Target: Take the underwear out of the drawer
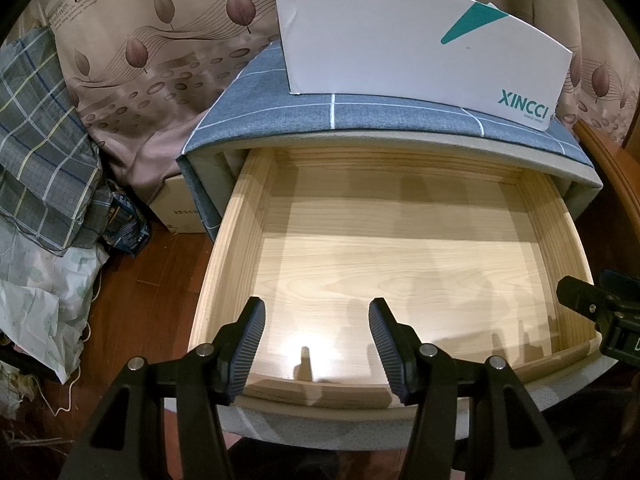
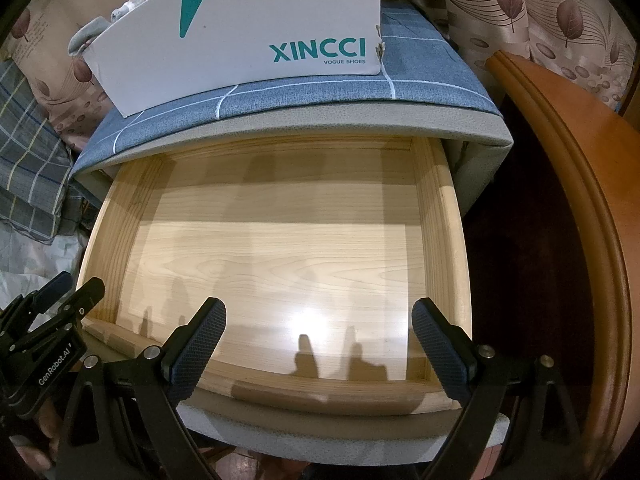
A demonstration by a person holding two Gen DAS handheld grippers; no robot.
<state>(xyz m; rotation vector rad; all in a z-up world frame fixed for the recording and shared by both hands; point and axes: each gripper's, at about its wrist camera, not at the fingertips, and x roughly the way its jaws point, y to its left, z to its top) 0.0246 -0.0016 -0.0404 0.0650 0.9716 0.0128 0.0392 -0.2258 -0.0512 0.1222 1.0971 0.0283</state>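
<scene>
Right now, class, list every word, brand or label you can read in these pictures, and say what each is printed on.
"XINCCI": white shoe box on top of the cabinet.
"VOGUE SHOES": same box, under the brand.
"GenRobot.AI": body of the left gripper.
Curtain lettering: too small to read.
Cardboard box on the floor: print too blurred.

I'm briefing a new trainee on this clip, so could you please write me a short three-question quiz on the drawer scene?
1. True or false: the open wooden drawer has clothing lying on its floor.
2. What stands on the cabinet top above the drawer? A) white shoebox B) lamp C) stack of books
3. Fill in: the left gripper and right gripper both have open jaws holding ____.

Key: 1 false, both views show a bare floor. 2 A, the white shoebox. 3 nothing.
</scene>
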